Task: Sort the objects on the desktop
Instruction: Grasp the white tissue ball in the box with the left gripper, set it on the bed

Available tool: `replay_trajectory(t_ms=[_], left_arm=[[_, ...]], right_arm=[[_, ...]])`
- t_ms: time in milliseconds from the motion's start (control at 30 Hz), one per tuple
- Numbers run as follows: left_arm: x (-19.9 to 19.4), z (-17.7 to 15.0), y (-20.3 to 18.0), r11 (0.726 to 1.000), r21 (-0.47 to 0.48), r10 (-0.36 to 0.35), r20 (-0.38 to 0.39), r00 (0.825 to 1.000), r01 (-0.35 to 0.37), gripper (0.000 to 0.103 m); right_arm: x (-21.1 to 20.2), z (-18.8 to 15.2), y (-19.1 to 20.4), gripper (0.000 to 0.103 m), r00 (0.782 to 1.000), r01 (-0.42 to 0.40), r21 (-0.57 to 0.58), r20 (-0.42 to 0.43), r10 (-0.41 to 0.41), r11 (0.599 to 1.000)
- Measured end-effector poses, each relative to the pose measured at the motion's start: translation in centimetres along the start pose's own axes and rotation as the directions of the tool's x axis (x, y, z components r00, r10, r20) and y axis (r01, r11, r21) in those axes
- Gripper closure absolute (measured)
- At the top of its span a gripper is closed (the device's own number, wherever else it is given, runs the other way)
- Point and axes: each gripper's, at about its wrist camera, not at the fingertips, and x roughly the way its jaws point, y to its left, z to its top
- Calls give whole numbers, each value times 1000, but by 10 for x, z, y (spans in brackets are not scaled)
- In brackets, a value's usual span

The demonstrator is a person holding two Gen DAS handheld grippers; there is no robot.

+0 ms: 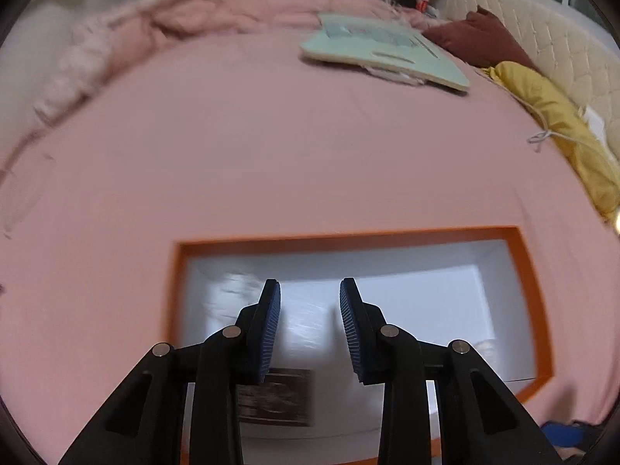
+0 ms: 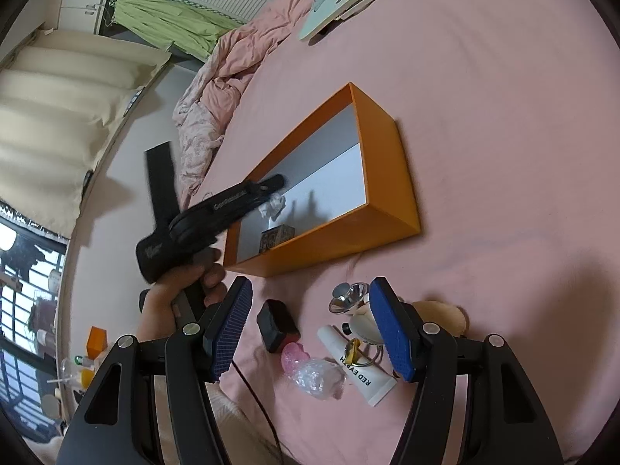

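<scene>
An orange box (image 2: 391,178) with a white inside lies open on a pink bedsheet (image 2: 503,116). The left gripper (image 1: 310,325) hangs over the box's interior with its 2 blue-padded jaws parted and nothing between them. Below the left jaw, on the box floor, sits a small dark patterned block (image 1: 276,397); the right wrist view shows the same block against the box's near wall, with a crumpled white scrap (image 2: 274,206) beside it further in.

In the right wrist view, the person's left hand (image 2: 182,290) holds the left gripper's handle, its tip reaching into the box.

The right gripper (image 2: 310,325) hovers above a cluster of loose items on the sheet just outside the box, jaws wide apart and empty. Between and below the jaws lie a black case (image 2: 277,325), a shiny metal funnel (image 2: 347,297), a white tube (image 2: 356,366) marked RED EARTH, a pink translucent piece (image 2: 293,354) and a clear plastic wad (image 2: 316,379). A beige plush (image 2: 445,316) lies behind the right jaw.
</scene>
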Motion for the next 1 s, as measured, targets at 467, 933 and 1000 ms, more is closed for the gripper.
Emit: replay_trajectory(t_ms=[467,933,1000], left_arm=[[51,-4,-7,944,109,324,-138,936,-310,57],[-26,5,37,998,-37,-42,-49,998,40,78],[-49,-4,36,993,-40,-112,-32,993,111,78]], right_arm=[[0,1,-3,39,1000,-6,10,-2,6,1000],[-2,1,-5,39,1000,-6,17,5,6,1000],[-2,1,-5,39,1000,-1,16,7,1,1000]])
